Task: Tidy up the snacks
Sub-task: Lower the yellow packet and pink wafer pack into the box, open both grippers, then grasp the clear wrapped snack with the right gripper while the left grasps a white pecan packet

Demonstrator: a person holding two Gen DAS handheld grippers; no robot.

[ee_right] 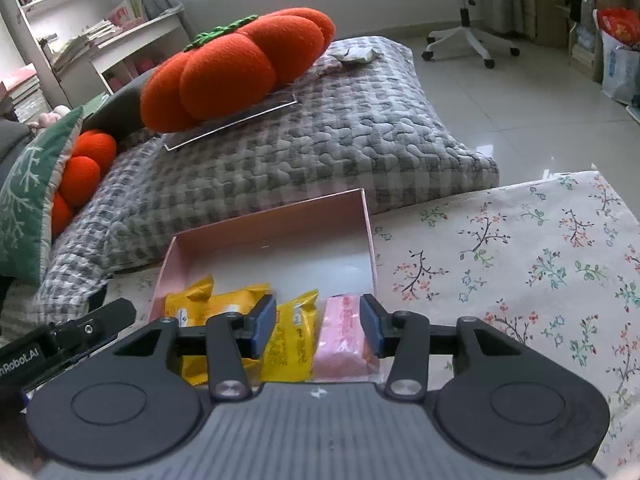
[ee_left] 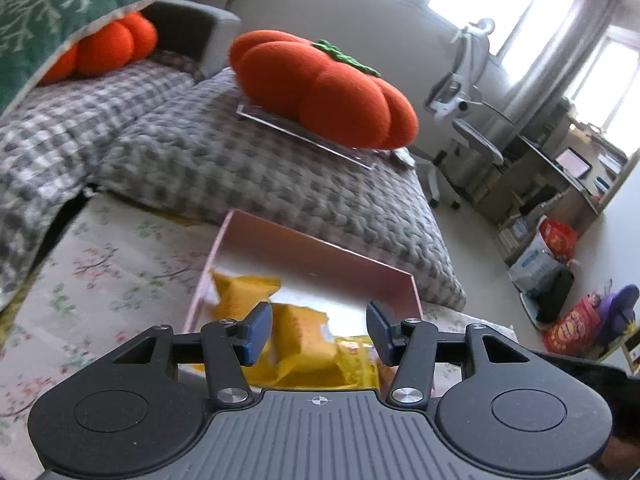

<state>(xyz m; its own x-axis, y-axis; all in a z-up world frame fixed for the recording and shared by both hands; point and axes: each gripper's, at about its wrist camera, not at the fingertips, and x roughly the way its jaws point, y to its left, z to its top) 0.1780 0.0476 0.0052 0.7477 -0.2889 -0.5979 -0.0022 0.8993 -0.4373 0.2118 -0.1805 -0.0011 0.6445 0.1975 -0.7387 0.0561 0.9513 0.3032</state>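
Between the right tongs (ee_right: 318, 328), parted and gripping nothing, a pink snack packet (ee_right: 343, 336) lies lengthwise in the pink box (ee_right: 276, 224); left tongs (ee_left: 319, 332) likewise released.

yellow snack packs (ee_right: 290, 340): three
pink snack pack (ee_right: 344, 336): one
pink box (ee_right: 276, 224): one
pumpkin cushions (ee_right: 236, 68): two

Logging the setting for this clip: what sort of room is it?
Most likely a home bedroom or study. A bookshelf stands by the wall, an office chair sits at a cluttered desk, and pumpkin cushions lie on a checked quilt.
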